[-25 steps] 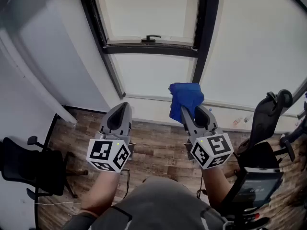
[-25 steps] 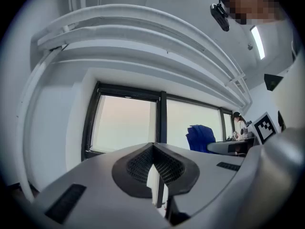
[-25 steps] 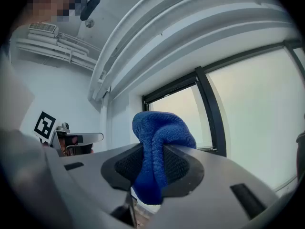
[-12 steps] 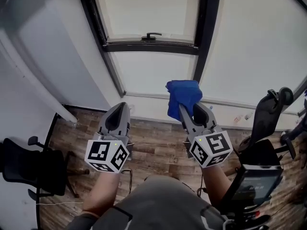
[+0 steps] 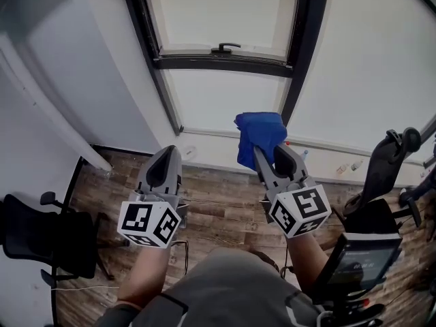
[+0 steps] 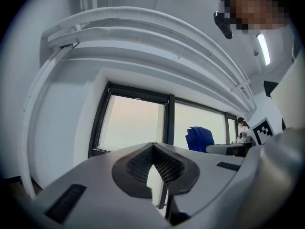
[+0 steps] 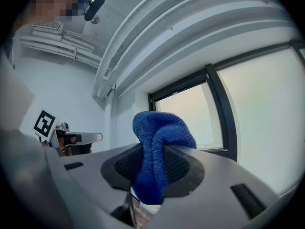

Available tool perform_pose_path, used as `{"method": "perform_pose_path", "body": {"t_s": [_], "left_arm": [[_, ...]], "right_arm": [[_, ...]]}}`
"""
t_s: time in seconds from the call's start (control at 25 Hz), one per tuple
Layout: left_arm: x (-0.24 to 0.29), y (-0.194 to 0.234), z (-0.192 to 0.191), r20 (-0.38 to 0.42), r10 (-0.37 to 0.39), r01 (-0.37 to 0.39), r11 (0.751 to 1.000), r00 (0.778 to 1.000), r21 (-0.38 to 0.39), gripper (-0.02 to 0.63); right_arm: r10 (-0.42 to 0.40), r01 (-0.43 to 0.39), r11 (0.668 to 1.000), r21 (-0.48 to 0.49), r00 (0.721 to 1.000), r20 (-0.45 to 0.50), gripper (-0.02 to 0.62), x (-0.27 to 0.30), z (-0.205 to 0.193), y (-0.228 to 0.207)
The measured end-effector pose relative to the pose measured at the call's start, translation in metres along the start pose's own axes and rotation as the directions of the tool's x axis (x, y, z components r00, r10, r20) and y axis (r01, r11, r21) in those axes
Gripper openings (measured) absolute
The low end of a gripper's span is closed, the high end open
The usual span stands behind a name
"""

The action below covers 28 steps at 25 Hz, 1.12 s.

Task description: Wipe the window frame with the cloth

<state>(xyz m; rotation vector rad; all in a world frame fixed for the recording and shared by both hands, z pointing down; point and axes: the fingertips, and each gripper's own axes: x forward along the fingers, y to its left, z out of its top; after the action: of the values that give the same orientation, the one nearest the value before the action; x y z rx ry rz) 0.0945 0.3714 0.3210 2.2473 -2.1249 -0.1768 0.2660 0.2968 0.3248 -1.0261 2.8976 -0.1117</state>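
Under your tools lies a wood-plank floor (image 5: pixel 225 206); a black office chair (image 5: pixel 41 240) stands on it, left of your left tool (image 5: pixel 170 150).

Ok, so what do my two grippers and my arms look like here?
Both the left gripper and right gripper are grey tapered shells with black mesh-textured pads. Each carries a white cube with black square markers. The forearms are unsleeved; the top is grey.
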Motion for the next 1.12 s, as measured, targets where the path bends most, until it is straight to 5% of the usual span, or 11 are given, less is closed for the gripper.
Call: {"method": "perform_pose_path", "body": {"t_s": [0.56, 1.12], "left_arm": [[0.030, 0.062, -0.005, -0.010, -0.046, 0.046, 0.999, 0.999, 0.014, 0.008], [0.173, 0.103, -0.013, -0.042, 0.049, -0.047, 0.998, 0.998, 0.043, 0.008]], "right_arm": [[0.001, -0.001, 1.000, -0.005, 1.000, -0.012, 0.124, 0.075, -0.014, 0.020], [0.090, -0.089, 0.995, 0.037, 0.996, -0.024, 0.124, 0.198, -0.019, -0.080]]}}
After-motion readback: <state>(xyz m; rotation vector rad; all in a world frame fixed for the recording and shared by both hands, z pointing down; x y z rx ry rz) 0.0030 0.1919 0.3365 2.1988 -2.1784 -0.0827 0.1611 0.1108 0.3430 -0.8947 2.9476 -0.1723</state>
